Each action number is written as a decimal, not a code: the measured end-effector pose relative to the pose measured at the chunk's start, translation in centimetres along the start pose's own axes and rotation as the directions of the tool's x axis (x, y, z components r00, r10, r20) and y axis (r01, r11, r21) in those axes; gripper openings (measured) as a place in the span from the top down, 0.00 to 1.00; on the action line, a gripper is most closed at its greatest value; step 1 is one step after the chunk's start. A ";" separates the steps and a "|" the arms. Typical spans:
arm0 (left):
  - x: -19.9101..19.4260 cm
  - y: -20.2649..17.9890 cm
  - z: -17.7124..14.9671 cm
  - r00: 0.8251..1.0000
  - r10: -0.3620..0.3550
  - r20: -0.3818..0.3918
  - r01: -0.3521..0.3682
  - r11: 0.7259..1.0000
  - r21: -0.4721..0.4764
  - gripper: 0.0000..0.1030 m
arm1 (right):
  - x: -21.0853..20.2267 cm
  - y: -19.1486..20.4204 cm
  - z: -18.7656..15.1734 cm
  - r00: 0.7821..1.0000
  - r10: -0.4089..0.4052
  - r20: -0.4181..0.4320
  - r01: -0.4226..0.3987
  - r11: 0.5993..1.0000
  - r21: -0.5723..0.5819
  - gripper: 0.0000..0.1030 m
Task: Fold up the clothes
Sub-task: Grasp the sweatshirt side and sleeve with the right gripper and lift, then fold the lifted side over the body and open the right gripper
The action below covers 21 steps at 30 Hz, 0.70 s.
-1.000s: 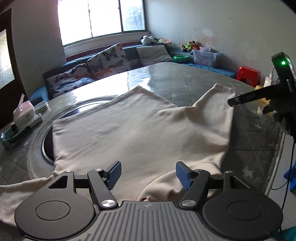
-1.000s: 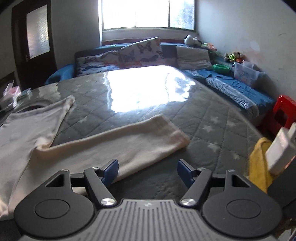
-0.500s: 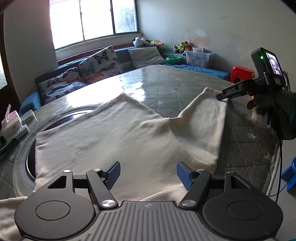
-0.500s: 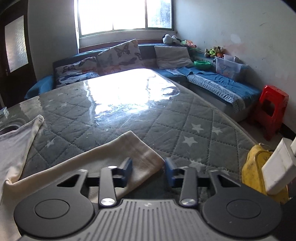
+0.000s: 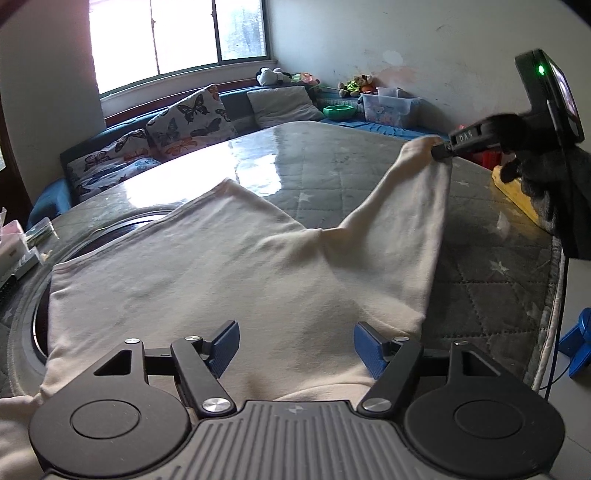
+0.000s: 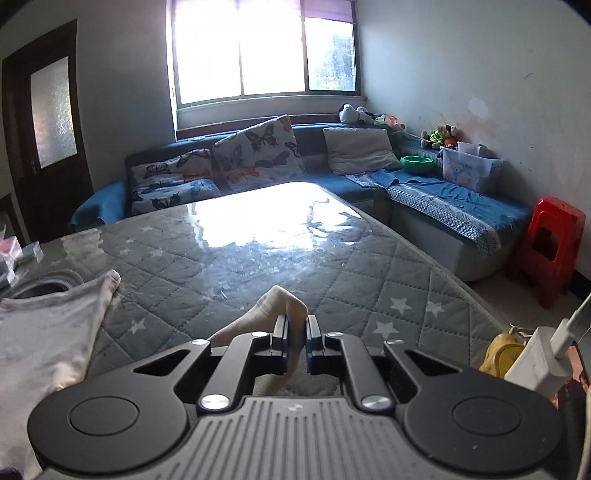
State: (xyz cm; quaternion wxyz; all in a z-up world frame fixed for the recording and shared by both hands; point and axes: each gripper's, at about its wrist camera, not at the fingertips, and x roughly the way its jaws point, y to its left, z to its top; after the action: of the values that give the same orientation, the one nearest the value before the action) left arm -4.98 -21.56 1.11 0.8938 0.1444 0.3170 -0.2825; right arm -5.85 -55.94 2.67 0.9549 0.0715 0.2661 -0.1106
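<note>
Your right hand-held gripper (image 6: 295, 334) is clenched on the cuff end of the sleeve (image 6: 282, 306) of the cream garment (image 5: 207, 280); in the right wrist view the fabric bunches up between the two blue pads and pokes out above them. From the left wrist view you can see that same sleeve (image 5: 402, 221) lifted off the bench (image 5: 321, 155), stretched up and to the right toward the right hand-held gripper's tip (image 5: 445, 149), with your dark-gloved hand (image 5: 539, 173) behind it.

Your left hand-held gripper (image 5: 295, 347) stands released, its blue fingers (image 5: 225, 345) spread wide above the body of the garment, with nothing pinched between them. Whether the fingertips touch the cloth cannot be told.

The garment lies spread flat across the near part of the bench, on a grey quilted cover with white stars (image 6: 399, 302). Its left edge overlaps a round dark opening (image 5: 37, 325) in the bench top. The far corner of the garment (image 5: 229, 184) lies flat near the bright glare from the window (image 5: 177, 33).

Beyond the bench, a blue sofa (image 6: 443, 192) carries butterfly cushions (image 6: 258, 151), and a red stool (image 6: 550, 251) stands on the floor to the right.
</note>
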 end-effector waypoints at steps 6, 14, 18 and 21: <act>0.4 -0.5 0.2 1.000 -0.009 0.008 0.009 1.000 0.011 0.30 | -2.2 1.4 2.2 0.998 0.034 0.055 -0.032 0.999 -0.040 0.93; -0.4 0.5 0.0 1.000 -0.008 0.026 0.009 1.000 -0.029 0.30 | -6.2 5.3 4.8 0.981 0.158 0.109 -0.145 0.983 -0.115 0.93; -1.6 2.1 -0.5 0.999 0.021 0.037 -0.019 0.997 -0.072 0.30 | -8.4 8.5 5.9 0.959 0.254 0.123 -0.229 0.956 -0.183 0.93; -2.7 3.8 -1.1 0.998 0.053 0.045 -0.048 0.993 -0.111 0.30 | -9.7 11.5 6.5 0.935 0.331 0.125 -0.295 0.925 -0.241 0.93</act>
State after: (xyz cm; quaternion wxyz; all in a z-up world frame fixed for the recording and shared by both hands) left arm -5.00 -16.91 2.36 0.9146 0.0963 0.3069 -0.2452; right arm -7.87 -44.47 14.18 0.9808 -0.0015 0.1825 0.0682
